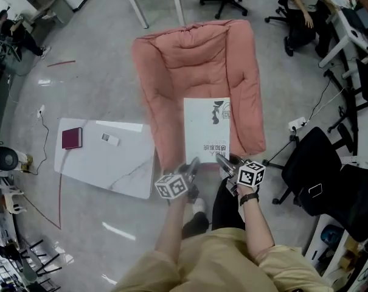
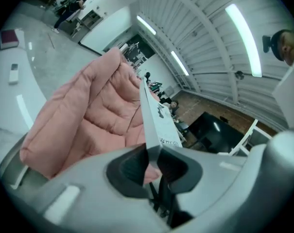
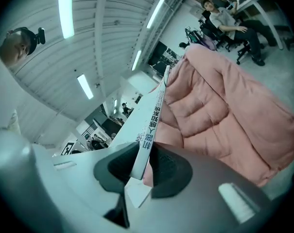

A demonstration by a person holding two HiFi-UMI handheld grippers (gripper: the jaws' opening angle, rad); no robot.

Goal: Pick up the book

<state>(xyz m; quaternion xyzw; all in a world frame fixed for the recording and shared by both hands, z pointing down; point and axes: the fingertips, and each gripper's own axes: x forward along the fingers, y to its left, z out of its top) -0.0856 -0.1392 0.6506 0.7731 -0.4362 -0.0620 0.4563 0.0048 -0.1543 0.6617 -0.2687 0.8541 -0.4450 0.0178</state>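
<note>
A white book (image 1: 206, 126) with dark print on its cover is lifted above the pink padded floor chair (image 1: 190, 59). My left gripper (image 1: 191, 166) is shut on the book's near left corner, and my right gripper (image 1: 223, 161) is shut on its near right corner. In the left gripper view the book's edge (image 2: 150, 118) runs away from the jaws, with the pink cushion (image 2: 83, 115) to its left. The right gripper view has the printed spine (image 3: 149, 130) pinched between the pads, the cushion (image 3: 224, 106) lying to the right.
A low white table (image 1: 104, 157) stands left of the chair with a maroon book (image 1: 72, 138) and a small white remote (image 1: 109, 139) on it. Office chairs (image 1: 320, 175) crowd the right. A person (image 1: 302, 11) sits at the back right. My legs (image 1: 220, 266) are below.
</note>
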